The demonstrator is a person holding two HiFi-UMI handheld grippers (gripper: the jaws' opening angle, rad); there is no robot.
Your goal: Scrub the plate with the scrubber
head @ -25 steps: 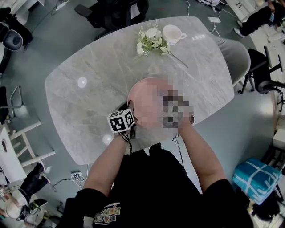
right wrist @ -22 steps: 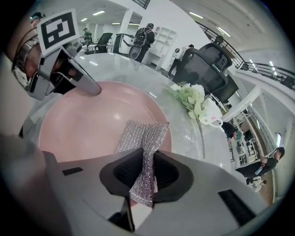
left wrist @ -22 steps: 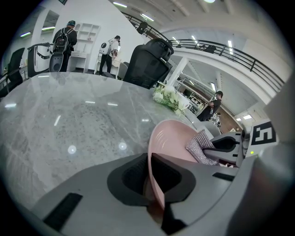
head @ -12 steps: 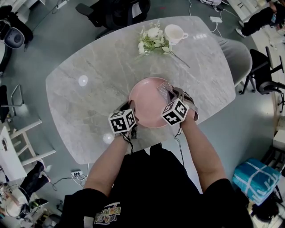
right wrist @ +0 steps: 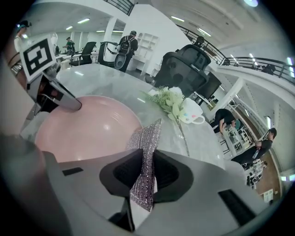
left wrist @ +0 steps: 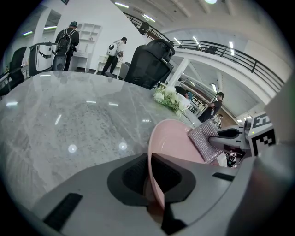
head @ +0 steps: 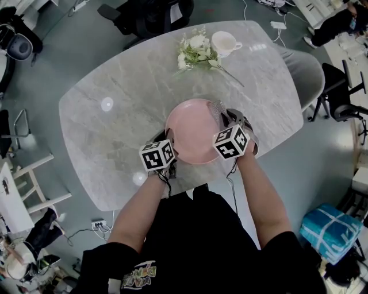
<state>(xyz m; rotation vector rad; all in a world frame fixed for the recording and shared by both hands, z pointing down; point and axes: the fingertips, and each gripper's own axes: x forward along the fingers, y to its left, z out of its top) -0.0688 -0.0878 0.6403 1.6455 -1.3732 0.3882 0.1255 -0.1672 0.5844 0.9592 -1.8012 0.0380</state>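
The right hand-held gripper (right wrist: 146, 171) clamps the glittery scrubber (right wrist: 148, 138), its tip at the pink plate (right wrist: 87, 129) edge.

A pale grey marble oval table (head: 115, 132) is standing on a grey floor (head: 52, 69), a black swivel office chair (head: 146, 17) is sitting beyond it, and ceiling strip lights (right wrist: 83, 20) are glowing above white walls (right wrist: 152, 22).

The right hand-held gripper (head: 222, 116) moved a little to the right and away from the person. With it, the scrubber (head: 218, 108) slid toward the far right rim of the plate (head: 190, 133).
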